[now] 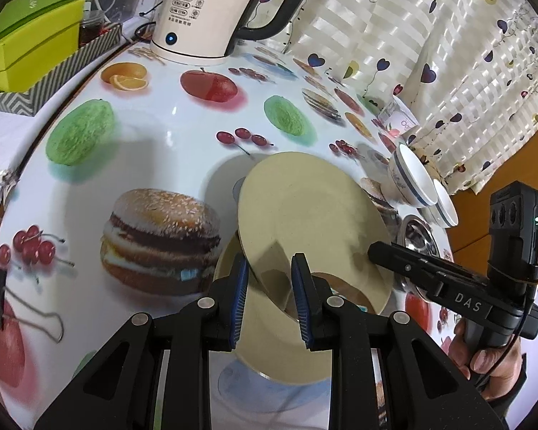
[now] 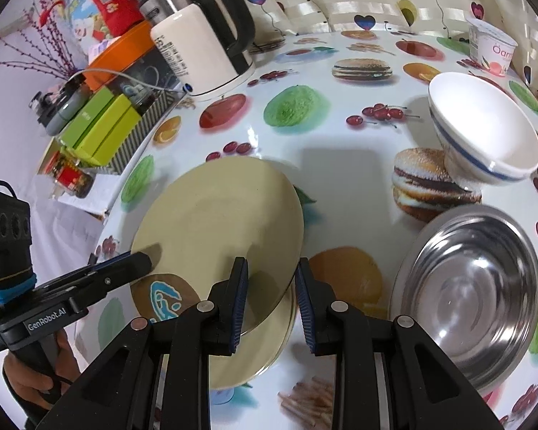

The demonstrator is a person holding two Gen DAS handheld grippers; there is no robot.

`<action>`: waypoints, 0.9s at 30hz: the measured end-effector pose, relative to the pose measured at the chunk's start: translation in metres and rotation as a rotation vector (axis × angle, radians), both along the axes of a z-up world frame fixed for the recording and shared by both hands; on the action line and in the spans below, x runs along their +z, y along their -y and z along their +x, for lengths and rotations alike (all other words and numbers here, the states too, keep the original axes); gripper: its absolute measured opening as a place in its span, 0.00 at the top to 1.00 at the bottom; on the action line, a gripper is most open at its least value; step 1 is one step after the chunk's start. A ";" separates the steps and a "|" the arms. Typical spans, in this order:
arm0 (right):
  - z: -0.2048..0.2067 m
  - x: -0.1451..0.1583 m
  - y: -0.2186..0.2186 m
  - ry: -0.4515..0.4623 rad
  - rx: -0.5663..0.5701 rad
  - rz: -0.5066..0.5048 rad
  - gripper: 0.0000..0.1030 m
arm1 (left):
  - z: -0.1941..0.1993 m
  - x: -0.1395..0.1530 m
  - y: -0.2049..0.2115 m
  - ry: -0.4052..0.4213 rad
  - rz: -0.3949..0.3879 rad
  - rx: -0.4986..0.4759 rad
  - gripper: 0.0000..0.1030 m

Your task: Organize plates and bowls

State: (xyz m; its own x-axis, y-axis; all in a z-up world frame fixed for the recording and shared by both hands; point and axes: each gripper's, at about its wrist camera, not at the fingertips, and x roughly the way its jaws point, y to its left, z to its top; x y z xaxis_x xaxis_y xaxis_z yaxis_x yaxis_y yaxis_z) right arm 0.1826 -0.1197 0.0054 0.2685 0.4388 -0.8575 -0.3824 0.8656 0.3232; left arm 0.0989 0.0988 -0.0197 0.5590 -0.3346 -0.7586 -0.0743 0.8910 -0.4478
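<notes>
The round, cream-yellow, hard plate (image 1: 305, 215) hangs tilted between my two tools, its near rim caught in each, over a second cream plate (image 2: 254, 358) of the same kind that lies flat on the table just under my fingers. I judge it light and stiff, with a smooth, slippery glaze, so the thin rim is the only sensible place to hold it, and a pinch from two opposite sides keeps it from swinging. My left gripper (image 1: 270, 286) has its blue-padded jaws drawn in narrow, and the plate's edge runs between them against the left pad; my right gripper (image 2: 270, 286) is set the same way on the opposite rim, clamped on that edge. Out beyond my right tool, to its right, sits a shiny stainless-steel bowl (image 2: 473, 294), and past that a white ceramic bowl with a blue band (image 2: 484, 136). Farther ahead stands a cream electric kettle with a black handle (image 1: 211, 10). All of it rests on the glossy fruit-and-burger printed tablecloth (image 1: 154, 150).
</notes>
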 end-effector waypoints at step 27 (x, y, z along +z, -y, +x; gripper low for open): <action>-0.030 -0.009 0.003 -0.022 0.038 0.001 0.74 | -0.034 -0.014 0.009 -0.015 0.013 0.025 0.75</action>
